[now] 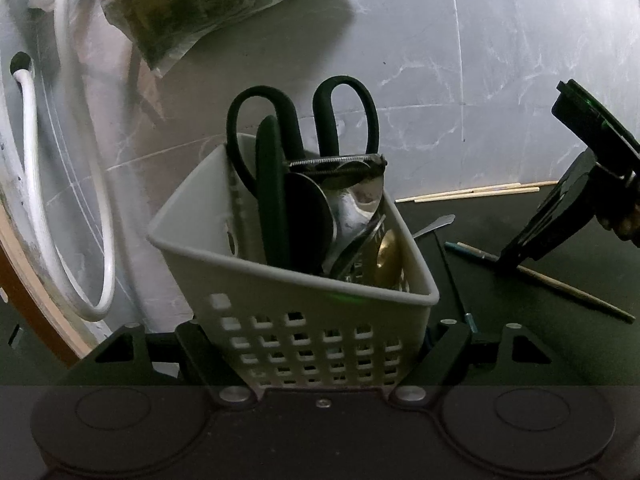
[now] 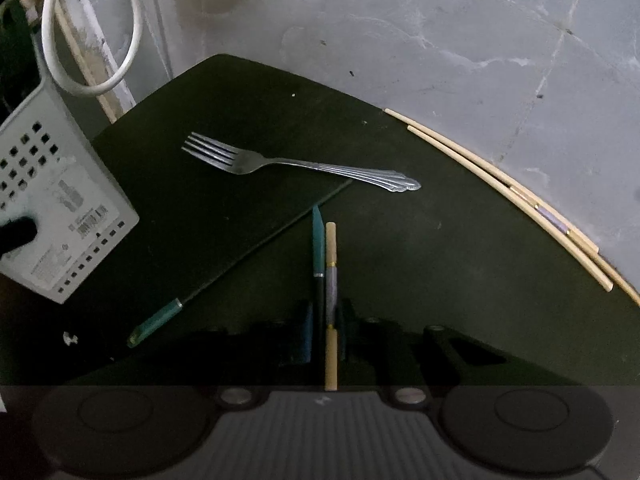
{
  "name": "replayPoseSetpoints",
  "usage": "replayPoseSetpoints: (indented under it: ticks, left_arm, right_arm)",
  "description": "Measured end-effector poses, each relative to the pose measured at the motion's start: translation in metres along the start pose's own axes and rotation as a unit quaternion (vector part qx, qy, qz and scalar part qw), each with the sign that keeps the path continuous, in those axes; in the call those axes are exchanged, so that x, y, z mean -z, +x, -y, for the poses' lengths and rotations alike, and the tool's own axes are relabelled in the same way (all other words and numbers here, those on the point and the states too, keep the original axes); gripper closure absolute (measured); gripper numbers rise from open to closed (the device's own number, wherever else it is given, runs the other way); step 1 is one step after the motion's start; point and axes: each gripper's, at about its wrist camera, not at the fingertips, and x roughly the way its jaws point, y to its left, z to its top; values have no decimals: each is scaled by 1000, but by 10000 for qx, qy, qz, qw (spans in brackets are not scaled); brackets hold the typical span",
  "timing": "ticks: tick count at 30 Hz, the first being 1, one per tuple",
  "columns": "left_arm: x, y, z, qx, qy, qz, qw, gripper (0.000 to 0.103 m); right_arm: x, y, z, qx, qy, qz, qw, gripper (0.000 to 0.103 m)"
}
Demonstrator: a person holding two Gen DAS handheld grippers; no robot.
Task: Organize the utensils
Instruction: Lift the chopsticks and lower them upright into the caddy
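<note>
My left gripper (image 1: 322,344) points shallowly downward, jaws clamped on the lower walls of the white plastic caddy (image 1: 280,280), one finger pressing each side. The caddy is tapered, with a smooth rim and a grid of square holes. It's packed upright: black-handled scissors (image 1: 304,128), a dark flat handle, and metal spoon bowls plus something brass-coloured, hard to separate in the clutter.

My right gripper (image 2: 326,320) tips steeply down at the dark green mat (image 2: 440,240), fingers closed on a pale wooden chopstick (image 2: 330,280) with a grey band. A teal-ended chopstick (image 2: 318,240) lies right alongside; I can't tell whether the pads catch it too, since the fingertips sit in shadow.

The steel fork (image 2: 296,162), with its ribbed, scalloped handle, lies flat on the mat, apart from the gripper. Another dark chopstick with a teal end (image 2: 160,320) runs diagonally to the left. Two pale chopsticks (image 2: 500,184) lie along the mat's right edge, against the grey marbled floor (image 2: 440,40). The mat is open between the fork and that edge. A white hose (image 1: 36,200) loops left of the caddy, with a plastic bag (image 1: 180,12) behind.
</note>
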Motion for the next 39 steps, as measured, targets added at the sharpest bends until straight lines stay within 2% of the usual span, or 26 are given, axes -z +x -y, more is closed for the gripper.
replayPoseSetpoints:
  ticks: [5,6,7,13,18,24,30,35,39]
  left_arm:
    - [0,-1,0,31,-31,23,10000,24]
    - [1,-1,-1,234,113,111,9996,24]
    - [1,0,-1,241,113,114,9996,24]
    - [1,1,-4,287,137,127,9994,24]
    - [1,1,-4,322,161,142,9993,24]
    - [1,2,-6,367,190,153,9990,24]
    - [0,4,-7,404,203,169,9988,24]
    - [1,5,-7,428,160,201,9988,24]
    - [0,6,-6,432,142,212,9987,24]
  right_arm:
    - [12,-7,9,-209,372,163,9990,90]
    - [15,-9,10,-223,439,215,9986,90]
    - [18,-13,10,-255,493,311,9980,90]
    - [30,-36,12,-387,730,1001,9915,90]
    - [38,-71,7,-386,933,1812,9782,90]
    - [37,-121,-12,-339,906,2919,9516,90]
    - [10,-174,-37,-329,542,3786,9234,90]
    - [-23,-220,-64,-590,41,4495,8913,90]
    - [-44,-238,-89,-1021,-274,4937,8632,90]
